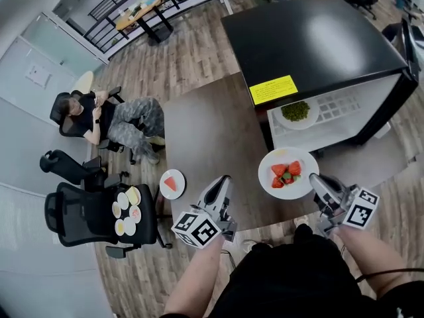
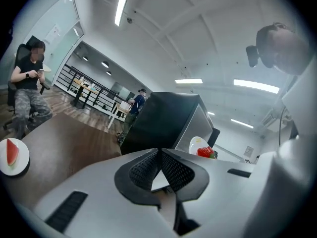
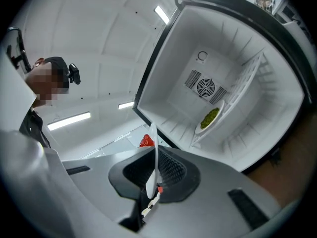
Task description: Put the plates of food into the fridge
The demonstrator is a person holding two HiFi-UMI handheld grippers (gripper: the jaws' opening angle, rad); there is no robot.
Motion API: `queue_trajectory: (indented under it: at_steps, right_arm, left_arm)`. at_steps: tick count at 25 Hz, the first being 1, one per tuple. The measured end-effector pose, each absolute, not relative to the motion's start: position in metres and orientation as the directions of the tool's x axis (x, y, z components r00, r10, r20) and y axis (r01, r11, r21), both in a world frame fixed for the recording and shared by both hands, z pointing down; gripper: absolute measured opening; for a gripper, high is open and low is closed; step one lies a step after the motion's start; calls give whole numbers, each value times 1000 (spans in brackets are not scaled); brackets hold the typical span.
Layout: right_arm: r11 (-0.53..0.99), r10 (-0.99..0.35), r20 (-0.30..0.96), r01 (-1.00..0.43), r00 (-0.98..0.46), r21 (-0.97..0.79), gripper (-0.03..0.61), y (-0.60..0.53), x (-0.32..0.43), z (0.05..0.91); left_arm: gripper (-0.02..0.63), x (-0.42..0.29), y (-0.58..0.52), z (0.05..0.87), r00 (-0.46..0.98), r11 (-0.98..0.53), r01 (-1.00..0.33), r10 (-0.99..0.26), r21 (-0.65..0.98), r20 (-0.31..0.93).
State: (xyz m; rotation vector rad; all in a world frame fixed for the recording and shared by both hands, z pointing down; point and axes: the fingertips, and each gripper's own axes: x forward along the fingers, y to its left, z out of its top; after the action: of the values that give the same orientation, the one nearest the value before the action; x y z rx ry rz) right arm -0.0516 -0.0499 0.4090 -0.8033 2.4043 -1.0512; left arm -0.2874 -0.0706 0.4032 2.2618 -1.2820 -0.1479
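Head view: my right gripper (image 1: 314,179) is clamped on the rim of a round white plate of strawberries (image 1: 287,172), glossy, with cut red fruit and a bit of green. The plate hangs over the near edge of the brown matte table (image 1: 205,138), just in front of the open fridge (image 1: 311,38). The fridge is a boxy cabinet with a glossy black top and a yellow label (image 1: 273,89).

Right gripper view: ribbed black pads (image 3: 171,165) pinch the thin plate edge-on. The fridge cavity beyond is white moulded plastic with a round fan grille (image 3: 207,87). A slatted shelf (image 3: 247,83) carries a plate of greens (image 3: 210,117).

Left gripper view: the left gripper (image 2: 159,153) has its jaws together at the tips, with nothing held.

On the table, left of that gripper, sits a small plate with a watermelon slice (image 1: 172,183). Further left, a black mesh chair (image 1: 73,214) holds several small dishes (image 1: 126,212), and a seated person (image 1: 99,118) is beyond it.
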Motion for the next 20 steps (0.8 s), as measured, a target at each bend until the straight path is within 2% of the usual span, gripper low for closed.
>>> queue_trajectory:
  at_steps: [7,20]
  right_arm:
    - [503,-708,-110,-388,-698,-773,18,-57,0,408]
    - [419,-795,-83,-444,-601,-792,18,-102,82,411]
  left_arm:
    - [28,-262,-79,388,526,-435,-815,-833,384,172]
    - [28,-203,-101,369,527,-456,-824,-835,337,157]
